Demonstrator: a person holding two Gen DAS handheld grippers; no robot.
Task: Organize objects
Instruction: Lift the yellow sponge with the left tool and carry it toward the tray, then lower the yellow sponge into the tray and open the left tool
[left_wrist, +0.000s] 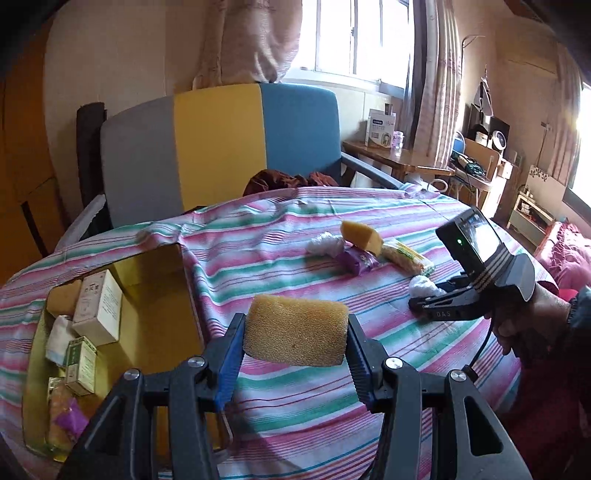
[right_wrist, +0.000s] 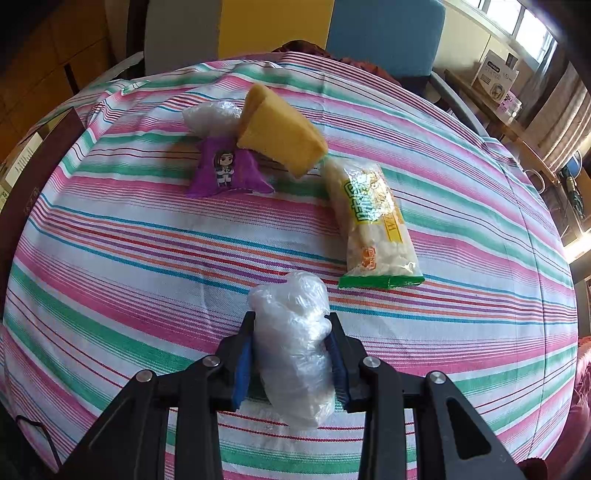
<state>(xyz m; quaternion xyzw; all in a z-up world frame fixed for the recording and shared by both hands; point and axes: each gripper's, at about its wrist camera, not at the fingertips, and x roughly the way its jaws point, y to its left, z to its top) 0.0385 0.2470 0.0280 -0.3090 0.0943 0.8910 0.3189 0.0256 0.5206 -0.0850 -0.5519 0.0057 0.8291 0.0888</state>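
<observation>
Here, the left gripper (left_wrist: 295, 341) clamps a yellow sponge (left_wrist: 296, 334) between its fingers; the right gripper (right_wrist: 291, 350) squeezes a plastic bag (right_wrist: 291, 343).

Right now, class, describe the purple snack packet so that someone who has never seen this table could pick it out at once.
Start at the striped tablecloth and find the small cluster of things lying loose near its far side. The purple snack packet lies flat there, beside a yellow sponge and in front of a crumpled clear plastic bag. It alone is purple and carries a cartoon figure.
</observation>
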